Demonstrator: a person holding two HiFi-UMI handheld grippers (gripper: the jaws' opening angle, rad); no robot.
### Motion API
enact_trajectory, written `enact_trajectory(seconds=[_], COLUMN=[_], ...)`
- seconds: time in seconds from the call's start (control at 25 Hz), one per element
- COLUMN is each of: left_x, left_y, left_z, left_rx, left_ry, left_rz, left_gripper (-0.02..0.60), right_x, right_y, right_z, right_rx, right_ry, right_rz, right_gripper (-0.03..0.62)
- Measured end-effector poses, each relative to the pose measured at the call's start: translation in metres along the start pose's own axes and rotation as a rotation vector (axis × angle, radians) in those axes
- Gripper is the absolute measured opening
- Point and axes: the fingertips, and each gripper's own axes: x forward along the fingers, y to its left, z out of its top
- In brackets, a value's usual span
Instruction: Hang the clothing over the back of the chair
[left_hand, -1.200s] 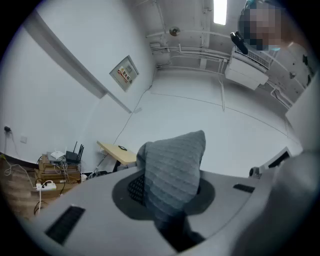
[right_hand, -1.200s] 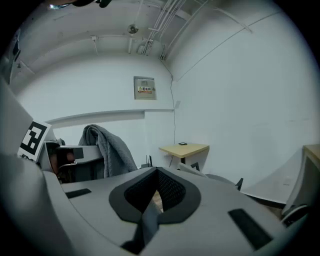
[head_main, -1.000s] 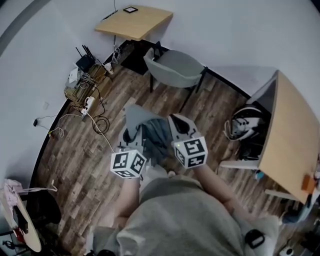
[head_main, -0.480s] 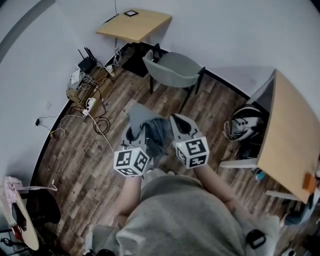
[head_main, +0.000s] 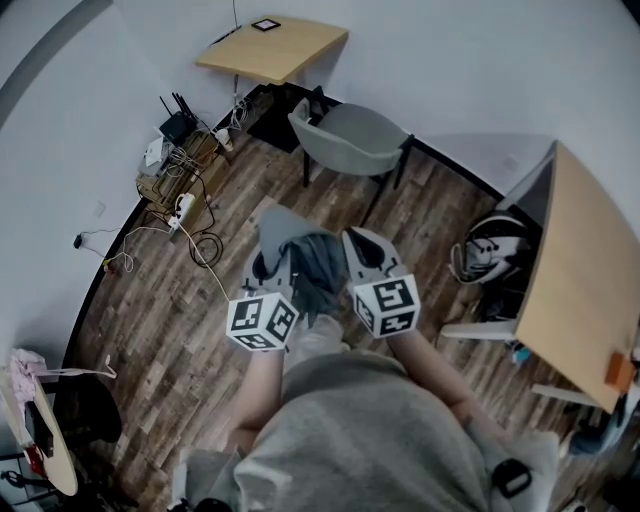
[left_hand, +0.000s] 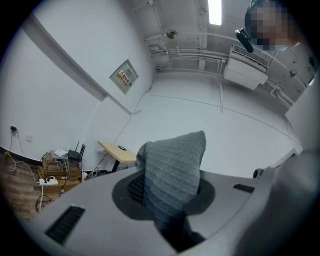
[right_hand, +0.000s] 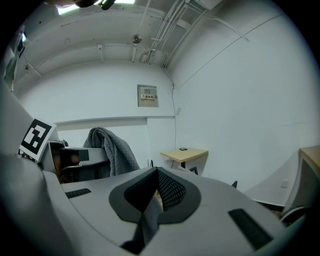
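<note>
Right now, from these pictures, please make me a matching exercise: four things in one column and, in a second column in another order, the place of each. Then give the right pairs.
Things
1. grey clothing
2. grey chair
3. black router
4. small black object

Places
A. on the small wooden table by the wall
B. on the wood floor, nothing over its back
C. pinched in the jaws of the left gripper and the right gripper
D. by the wall, near the loose cables

Pairs: 1-C, 2-B, 3-D, 4-A

office: desk (head_main: 270, 48), chair (head_main: 352, 140), router (head_main: 177, 125)
</note>
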Motion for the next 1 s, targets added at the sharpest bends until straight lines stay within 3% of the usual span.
enact_trajectory(seconds=[0.4,1.0], left_x=[0.032,0.133], left_y=[0.012,0.055], left_z=[0.009,0.029], left_rx=[-0.001,-0.009], left_ry=[-0.017,-0.006], left_rz=[0.002,-0.05], left_gripper=[0.078,0.078], right_x=[0.033,0.131], right_y=[-0.017,-0.062], right_z=[0.001,0.037], right_rx=[0.0,-0.022], right_ry=[0.014,-0.006], right_rz=[0.003,-0.036], right_gripper=[-0.002,-0.002])
